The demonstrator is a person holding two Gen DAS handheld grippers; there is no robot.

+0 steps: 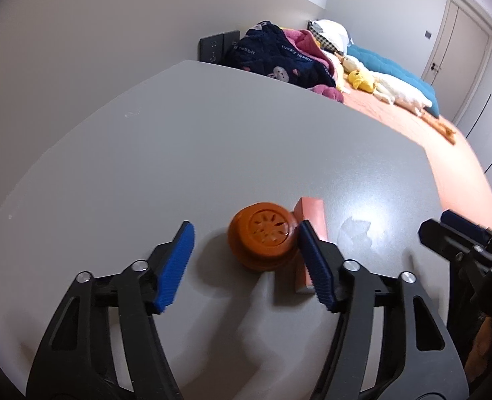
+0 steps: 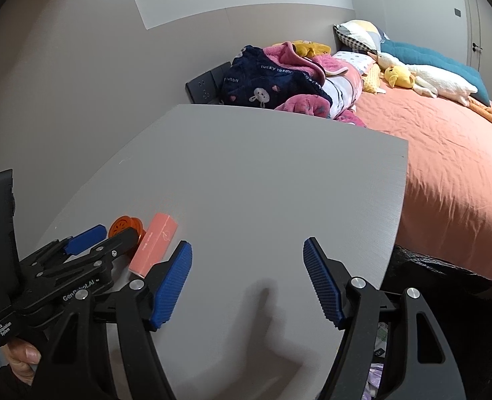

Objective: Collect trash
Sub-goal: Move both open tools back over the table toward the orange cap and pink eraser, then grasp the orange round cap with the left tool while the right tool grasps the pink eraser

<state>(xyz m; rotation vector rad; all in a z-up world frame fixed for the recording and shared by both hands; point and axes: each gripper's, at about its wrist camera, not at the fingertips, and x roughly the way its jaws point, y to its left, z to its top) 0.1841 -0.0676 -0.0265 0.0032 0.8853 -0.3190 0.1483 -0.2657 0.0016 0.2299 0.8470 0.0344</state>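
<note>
An orange round plastic lid-like piece (image 1: 264,238) lies on the grey table (image 1: 186,153), with a pink rectangular block (image 1: 310,233) touching its right side. My left gripper (image 1: 246,260) is open, its jaws spread around the orange piece, with the right finger over the pink block. In the right wrist view the orange piece (image 2: 126,225) and pink block (image 2: 154,243) lie at the left, beside the left gripper (image 2: 109,233). My right gripper (image 2: 247,280) is open and empty above the table near its front right edge.
A wet-looking smear (image 1: 355,230) marks the table right of the pink block. A bed with an orange sheet (image 2: 445,173), blankets and plush toys stands beyond the table. A black trash bag (image 2: 439,283) sits below the table's right edge. Wall sockets (image 2: 206,86) are at the back.
</note>
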